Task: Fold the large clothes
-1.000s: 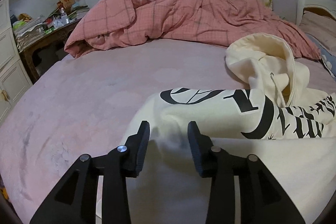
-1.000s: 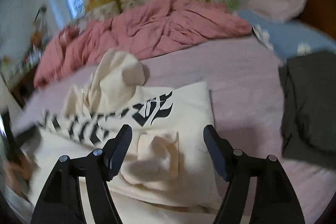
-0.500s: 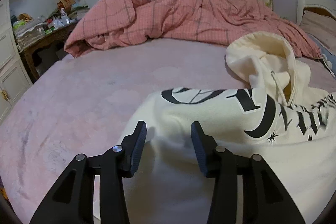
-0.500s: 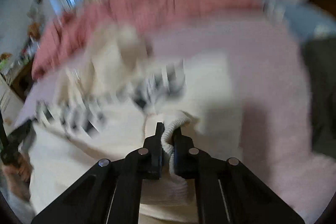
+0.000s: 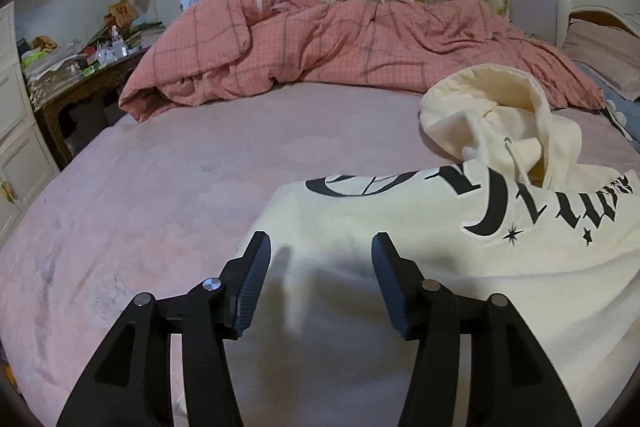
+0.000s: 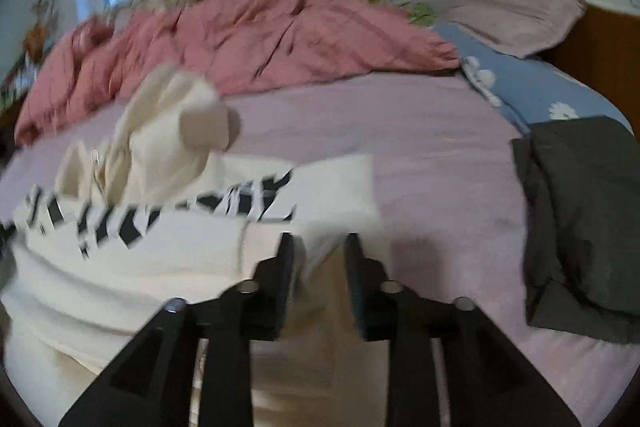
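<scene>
A cream hoodie (image 5: 420,227) with black gothic lettering lies on the pink bed sheet (image 5: 160,195), its hood (image 5: 492,115) bunched up at the far end. My left gripper (image 5: 320,267) is open and empty just above the hoodie's left edge. In the right wrist view the hoodie (image 6: 160,259) fills the lower left, with the hood (image 6: 176,123) behind it. My right gripper (image 6: 318,255) is open, with a fold of the hoodie's right side lying loose between its fingers.
A rumpled pink checked duvet (image 5: 340,43) lies across the far side of the bed. A dark grey folded garment (image 6: 580,211) lies at the right, with a blue pillow (image 6: 528,87) behind it. A cluttered wooden side table (image 5: 80,75) stands at the left.
My right gripper was shut on a cream sleeve cuff half a second ago and has opened now. My left gripper has spread a little wider and stayed over the hoodie's left edge.
</scene>
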Demonstrator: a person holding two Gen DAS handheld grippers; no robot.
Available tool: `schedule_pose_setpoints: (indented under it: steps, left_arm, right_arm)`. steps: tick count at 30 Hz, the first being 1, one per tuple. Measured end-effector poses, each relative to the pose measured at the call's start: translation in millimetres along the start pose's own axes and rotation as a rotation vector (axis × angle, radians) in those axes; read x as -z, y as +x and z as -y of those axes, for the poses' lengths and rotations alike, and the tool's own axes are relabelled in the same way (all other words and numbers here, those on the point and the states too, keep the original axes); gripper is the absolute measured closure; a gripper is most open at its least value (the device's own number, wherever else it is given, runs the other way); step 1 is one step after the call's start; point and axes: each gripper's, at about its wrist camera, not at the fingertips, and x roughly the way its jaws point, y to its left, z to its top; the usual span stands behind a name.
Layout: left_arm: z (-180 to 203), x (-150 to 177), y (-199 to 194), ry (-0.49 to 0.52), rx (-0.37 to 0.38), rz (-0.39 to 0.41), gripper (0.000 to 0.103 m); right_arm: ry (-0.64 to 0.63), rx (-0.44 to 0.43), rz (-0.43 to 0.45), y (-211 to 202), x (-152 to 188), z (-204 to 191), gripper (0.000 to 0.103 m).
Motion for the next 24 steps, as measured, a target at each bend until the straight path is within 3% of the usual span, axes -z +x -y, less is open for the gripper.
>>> schedule_pose_setpoints:
  steps: [1,5,11,14,16,19,22,24]
  left_arm:
    - [1.5,-0.1,-3.7,0.006,-0.009,0.001,0.051]
    - [10.2,2.8,-34.1,0.033,0.035,0.067,0.047]
    - [36.5,17.8,-56.7,0.111,0.063,0.101,0.045]
    - [42.8,23.0,-62.9,0.105,0.085,0.065,0.045]
    - [43.2,26.3,-75.9,0.057,0.162,0.048,0.04]
    - [51.3,33.4,-103.1,0.065,0.197,0.105,0.033]
    - [58.6,45.3,-120.5,0.089,0.251,0.13,0.028]
    - [60.7,57.5,-126.6,0.087,0.231,0.135,0.028]
  right_arm:
    - [0.015,-0.024,0.001,-5.0,-0.5,7.5,0.047]
    - [0.102,-0.194,-0.103,-14.2,0.3,23.2,0.046]
    - [-0.066,-0.045,-0.248,4.5,35.7,3.9,0.046]
    - [-0.065,-0.048,-0.241,-6.8,46.1,10.7,0.046]
    - [-0.043,-0.034,-0.213,-20.3,48.1,18.8,0.046]
    - [0.021,0.008,-0.141,-50.9,58.9,32.3,0.046]
    - [0.079,-0.071,-0.056,-86.7,72.6,38.5,0.045]
    - [0.056,-0.095,-0.002,-107.6,81.5,34.0,0.045]
